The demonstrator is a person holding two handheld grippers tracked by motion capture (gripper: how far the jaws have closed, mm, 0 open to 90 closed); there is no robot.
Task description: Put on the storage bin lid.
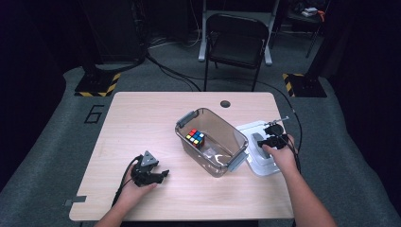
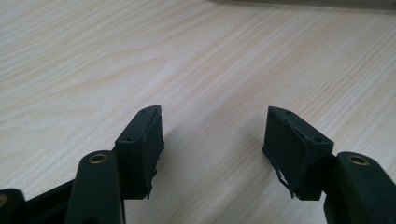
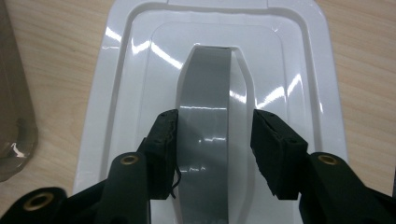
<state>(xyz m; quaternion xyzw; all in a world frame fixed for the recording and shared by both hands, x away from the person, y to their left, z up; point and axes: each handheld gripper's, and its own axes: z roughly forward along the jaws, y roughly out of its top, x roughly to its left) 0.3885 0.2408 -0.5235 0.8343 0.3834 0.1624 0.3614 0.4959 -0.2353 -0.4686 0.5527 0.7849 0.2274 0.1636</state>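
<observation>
A white bin lid (image 1: 266, 168) (image 3: 116, 93) lies flat on the table to the right of a clear plastic bin (image 1: 226, 126). The lid's grey arched handle (image 3: 205, 93) (image 1: 256, 138) runs between the jaws of my right gripper (image 1: 261, 142) (image 3: 215, 135). One pad touches the handle's edge, while a thin white strip shows beside the other, so the jaws straddle it open. A colourful puzzle cube (image 1: 195, 136) sits inside the bin. My left gripper (image 1: 162, 174) (image 2: 212, 135) rests open and empty on bare wood at the front left.
The wooden table (image 1: 142, 118) has a round cable hole (image 1: 225, 103) near its far edge. The bin has grey latches (image 1: 186, 118) at both ends. A black chair (image 1: 236, 42) stands beyond the table. Cables trail across the grey floor.
</observation>
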